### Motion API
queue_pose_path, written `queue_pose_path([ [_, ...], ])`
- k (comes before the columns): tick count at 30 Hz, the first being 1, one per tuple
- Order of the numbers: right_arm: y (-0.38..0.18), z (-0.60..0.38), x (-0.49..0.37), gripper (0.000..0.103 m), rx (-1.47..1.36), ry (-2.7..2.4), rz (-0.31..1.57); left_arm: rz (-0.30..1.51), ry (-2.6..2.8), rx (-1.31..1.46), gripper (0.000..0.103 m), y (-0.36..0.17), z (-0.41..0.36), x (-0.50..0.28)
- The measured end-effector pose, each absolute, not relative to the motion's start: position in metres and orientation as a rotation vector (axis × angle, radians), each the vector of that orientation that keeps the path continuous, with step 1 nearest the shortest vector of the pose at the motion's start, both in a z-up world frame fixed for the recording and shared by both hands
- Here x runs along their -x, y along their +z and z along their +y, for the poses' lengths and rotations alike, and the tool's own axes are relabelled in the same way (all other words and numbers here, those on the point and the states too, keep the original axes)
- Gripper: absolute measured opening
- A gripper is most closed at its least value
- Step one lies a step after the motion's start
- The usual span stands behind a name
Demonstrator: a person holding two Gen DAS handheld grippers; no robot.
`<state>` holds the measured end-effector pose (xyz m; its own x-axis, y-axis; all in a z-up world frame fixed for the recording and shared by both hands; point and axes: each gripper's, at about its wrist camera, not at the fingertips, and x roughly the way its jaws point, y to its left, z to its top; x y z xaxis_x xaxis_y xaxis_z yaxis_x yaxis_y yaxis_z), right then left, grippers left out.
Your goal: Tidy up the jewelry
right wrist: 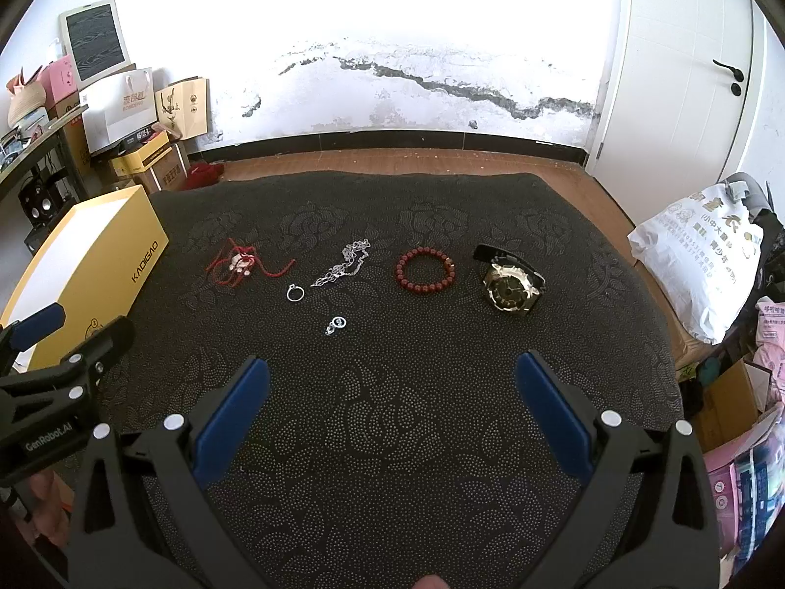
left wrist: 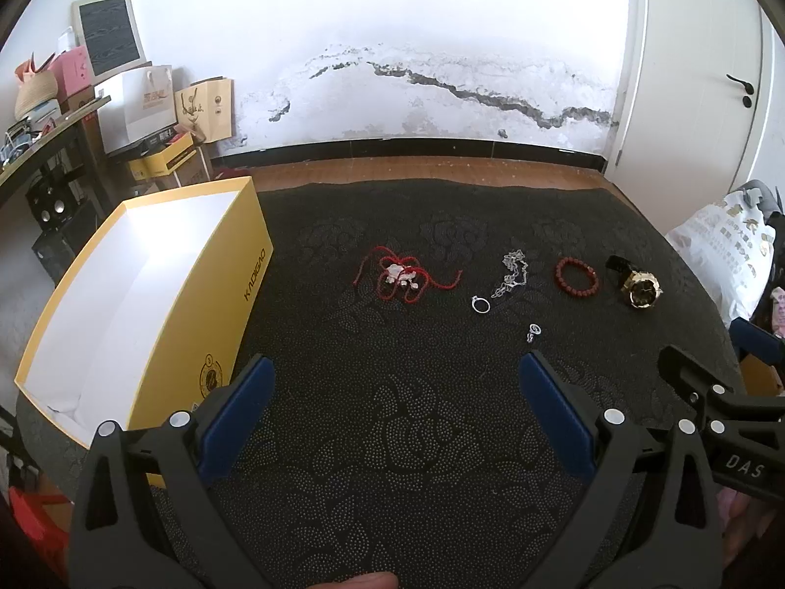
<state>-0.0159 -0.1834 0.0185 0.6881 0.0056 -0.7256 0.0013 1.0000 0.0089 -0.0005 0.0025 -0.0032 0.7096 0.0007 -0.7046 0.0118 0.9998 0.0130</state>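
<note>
Jewelry lies in a row on a black patterned cloth: a red cord necklace with a pale pendant, a silver ring, a silver chain, a small silver earring, a red bead bracelet and a gold and black watch. An open yellow box, white inside, stands at the left. My left gripper and right gripper are both open and empty, short of the jewelry.
Bags and boxes crowd a shelf at the far left. A white printed bag and pink packages sit off the cloth's right edge. Wood floor, a cracked wall and a white door lie beyond.
</note>
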Motion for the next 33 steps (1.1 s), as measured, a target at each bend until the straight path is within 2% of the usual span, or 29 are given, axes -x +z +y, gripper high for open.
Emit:
queue_pose_path([
  [33, 0.0184, -0.1829, 0.0167, 0.097, -0.009, 0.002, 0.812, 0.791, -0.005, -0.026, 0.097, -0.0043, 0.0018, -0.0013],
])
